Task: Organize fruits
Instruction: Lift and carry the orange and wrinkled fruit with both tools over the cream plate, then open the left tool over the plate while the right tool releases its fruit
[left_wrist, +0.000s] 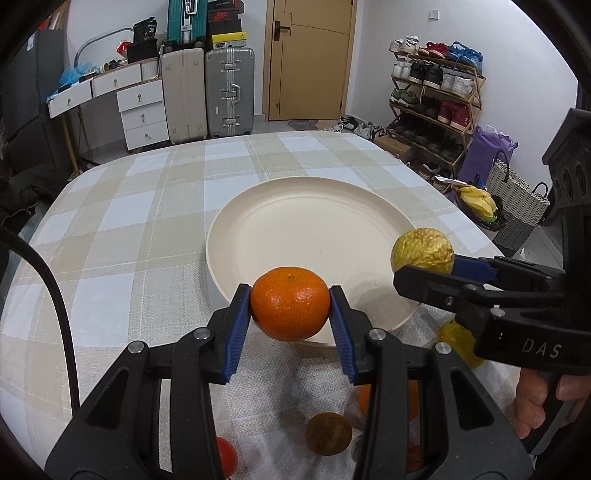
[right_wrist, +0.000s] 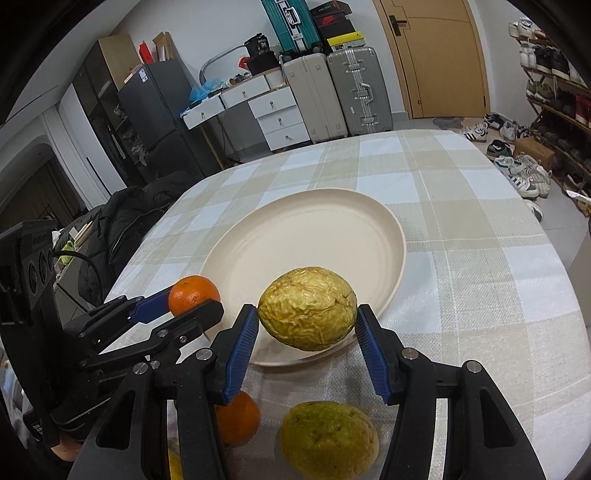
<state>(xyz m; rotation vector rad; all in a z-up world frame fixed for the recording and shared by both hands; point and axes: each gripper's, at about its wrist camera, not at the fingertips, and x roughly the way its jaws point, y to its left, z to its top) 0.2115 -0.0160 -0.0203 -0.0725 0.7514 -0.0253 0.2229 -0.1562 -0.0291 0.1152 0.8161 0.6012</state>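
Checked tablecloth (left_wrist: 129, 229) below, cream plate (left_wrist: 303, 229) waiting just beyond both loads. Hanging over its near rim: mandarin (left_wrist: 290, 302) pinched in left gripper (left_wrist: 290, 317), wrinkled yellow fruit (right_wrist: 307, 308) clamped in right gripper (right_wrist: 307, 332), nearer the right edge.

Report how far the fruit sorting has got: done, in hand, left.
Done: nothing yet; the cream plate holds no fruit.
In hand: the left gripper holds a mandarin and the right gripper a wrinkled yellow passion fruit, both at the plate's near rim.
Left: set both down, then fetch the fruit on the checked tablecloth, including a greenish fruit and another orange.
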